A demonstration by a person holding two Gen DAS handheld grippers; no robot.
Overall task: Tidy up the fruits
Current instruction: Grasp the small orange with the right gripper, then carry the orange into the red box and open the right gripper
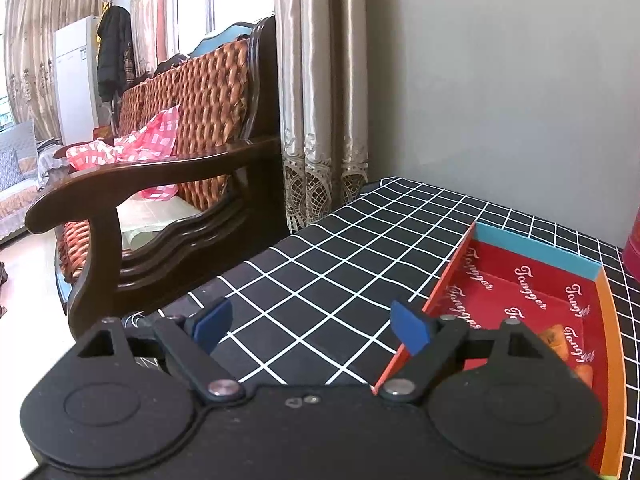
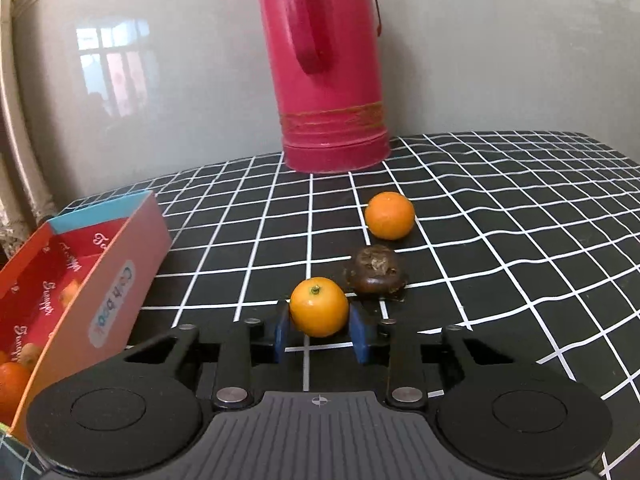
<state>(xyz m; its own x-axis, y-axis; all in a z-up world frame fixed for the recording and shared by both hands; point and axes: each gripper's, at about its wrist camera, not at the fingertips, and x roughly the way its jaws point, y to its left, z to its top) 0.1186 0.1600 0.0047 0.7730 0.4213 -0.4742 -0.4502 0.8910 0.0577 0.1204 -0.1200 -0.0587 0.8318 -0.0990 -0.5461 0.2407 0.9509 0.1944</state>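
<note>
Box (image 2: 80,276) left on table (image 2: 500,240); tangerine (image 2: 319,307) btwn right tool (image 2: 320,330) pads, dark fruit (image 2: 376,275) just behind.

A small glossy orange (image 2: 319,306) with a green stem nub facing up sits clamped between the blue pads of the right gripper (image 2: 320,330). Just beyond it, nearly touching, rests a dark brown, wrinkled round fruit (image 2: 377,275) on the counter (image 2: 500,216). Farther past that one lies a second orange (image 2: 389,215), a little apart. Left of the held orange stands a shallow open box (image 2: 120,276), red inside with a light blue end wall, tilted in view; several orange fruits (image 2: 14,380) lie in its near end, partly hidden by its wall.
</note>
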